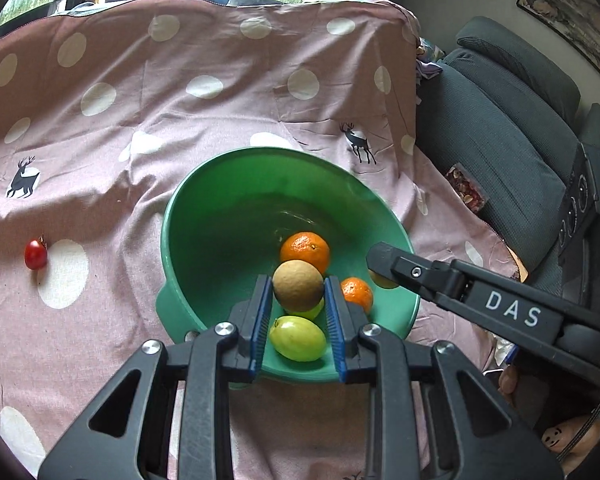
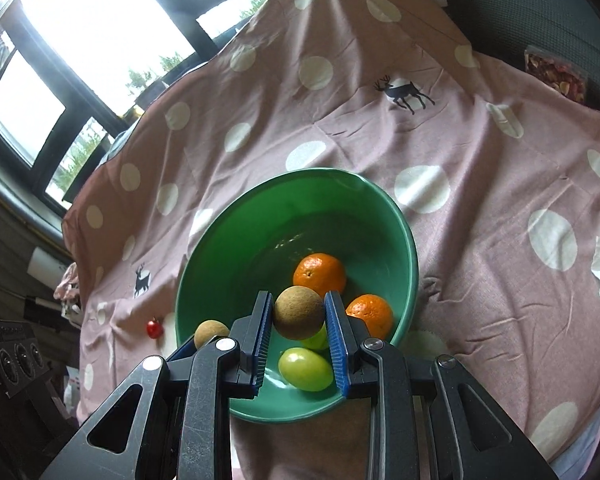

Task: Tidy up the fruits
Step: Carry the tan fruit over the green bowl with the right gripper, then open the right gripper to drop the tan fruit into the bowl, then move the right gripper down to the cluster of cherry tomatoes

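bowl [image 1: 188, 216] on cloth [image 1: 220, 92] | in bowl: two oranges [image 1: 305, 249], two pears [image 1: 298, 338] | tomato [image 1: 35, 255] on cloth, left of bowl

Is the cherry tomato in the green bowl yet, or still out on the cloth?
Out. The cherry tomato lies on the polka-dot cloth, apart from the green bowl, which holds two oranges and green fruits.
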